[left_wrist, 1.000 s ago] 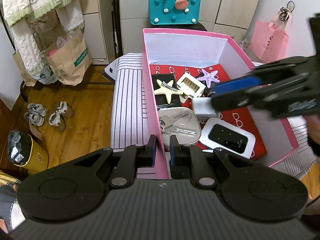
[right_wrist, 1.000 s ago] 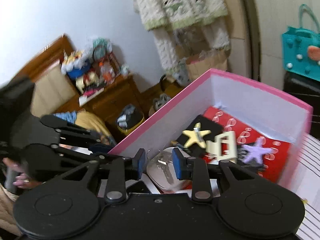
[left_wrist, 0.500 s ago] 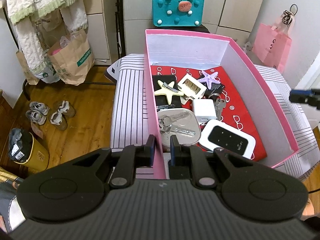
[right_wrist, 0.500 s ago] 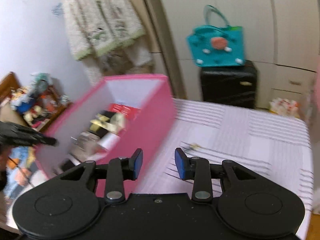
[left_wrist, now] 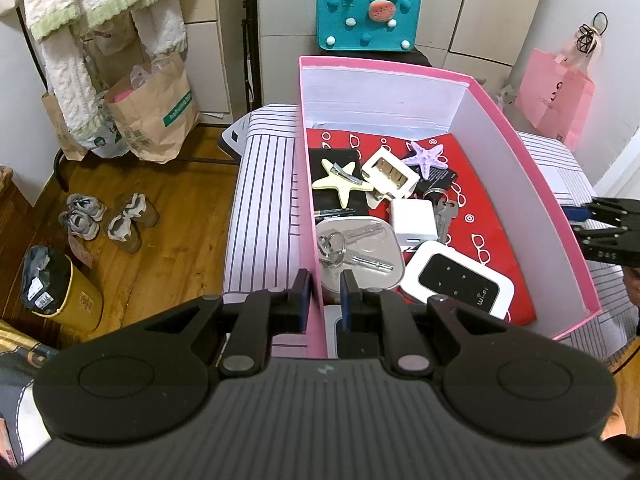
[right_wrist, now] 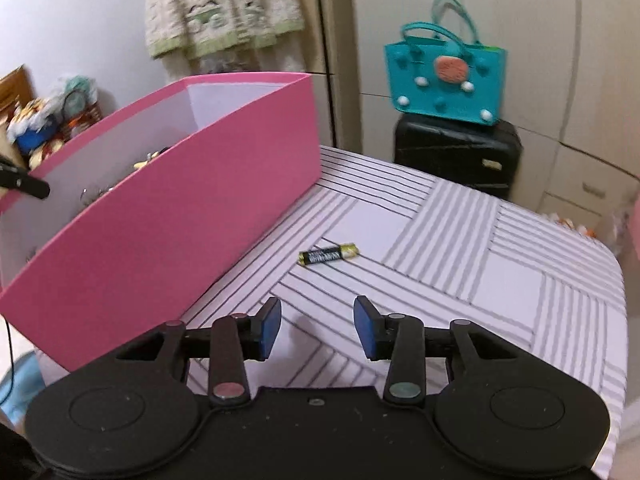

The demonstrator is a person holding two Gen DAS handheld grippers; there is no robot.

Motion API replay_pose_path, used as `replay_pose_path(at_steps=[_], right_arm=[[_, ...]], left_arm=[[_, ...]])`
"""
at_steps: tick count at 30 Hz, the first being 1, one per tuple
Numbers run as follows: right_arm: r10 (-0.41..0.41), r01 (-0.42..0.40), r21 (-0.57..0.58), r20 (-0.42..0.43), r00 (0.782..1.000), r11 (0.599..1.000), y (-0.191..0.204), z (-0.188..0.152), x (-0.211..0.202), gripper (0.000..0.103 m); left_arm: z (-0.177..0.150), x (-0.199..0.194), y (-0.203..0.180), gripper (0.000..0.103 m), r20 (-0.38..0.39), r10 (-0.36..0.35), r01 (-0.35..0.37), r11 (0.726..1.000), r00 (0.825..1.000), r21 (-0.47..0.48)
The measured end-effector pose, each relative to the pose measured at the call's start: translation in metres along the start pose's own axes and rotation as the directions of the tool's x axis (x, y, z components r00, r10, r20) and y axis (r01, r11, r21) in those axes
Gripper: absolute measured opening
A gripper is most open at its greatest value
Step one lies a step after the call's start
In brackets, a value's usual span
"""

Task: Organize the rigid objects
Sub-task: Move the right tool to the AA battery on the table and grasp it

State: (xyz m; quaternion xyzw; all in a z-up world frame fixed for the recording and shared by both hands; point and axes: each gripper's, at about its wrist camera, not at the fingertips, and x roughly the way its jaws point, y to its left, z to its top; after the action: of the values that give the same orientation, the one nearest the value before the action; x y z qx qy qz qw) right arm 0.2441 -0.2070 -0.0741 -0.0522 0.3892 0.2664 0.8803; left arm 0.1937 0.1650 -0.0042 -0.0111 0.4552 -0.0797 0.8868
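- Left wrist view: left gripper [left_wrist: 324, 294] clenched on near-left wall of pink box [left_wrist: 532, 184], one pad outside, one inside.
- In box on red mat: keys [left_wrist: 352, 246] on white case nr left wall, wifi router [left_wrist: 456, 278] nr front, white charger [left_wrist: 412, 220] mid, yellow star [left_wrist: 342, 186] & purple star [left_wrist: 426, 158] toward back.
- Right gripper [left_wrist: 600, 226] at box's right wall, outside.
- Right wrist view: right gripper [right_wrist: 316, 326] released, jaws just been opening, nothing between.
- Battery [right_wrist: 328, 255] lying flat on striped table [right_wrist: 500, 248], mid, just right of box, ahead of fingertips, apart.
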Motion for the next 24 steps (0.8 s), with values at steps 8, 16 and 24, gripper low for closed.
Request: replay_pose_path(at_steps=[8,16,24], right_arm=[[0.006,-0.005,-0.067,0.017,1.0,0.998,-0.007,0.017,0.029,0.054],[-0.016,0.015,-0.118,-0.005,1.0,0.993,-0.001,0.023,0.049,0.061],[-0.012,0.017,-0.092,0.055,0.998,0.996,-0.005,0.017,0.053,0.062]], left_arm=[[0.0,0.001,-0.002,0.013,-0.003,0.005,-0.005,1.0,1.0,0.002],[0.0,0.001,-0.002,0.014,-0.002,0.0,0.0,1.0,1.0,0.002],[-0.002,0.002,0.0,0.015,0.003,-0.009,0.009,1.0,1.0,0.014]])
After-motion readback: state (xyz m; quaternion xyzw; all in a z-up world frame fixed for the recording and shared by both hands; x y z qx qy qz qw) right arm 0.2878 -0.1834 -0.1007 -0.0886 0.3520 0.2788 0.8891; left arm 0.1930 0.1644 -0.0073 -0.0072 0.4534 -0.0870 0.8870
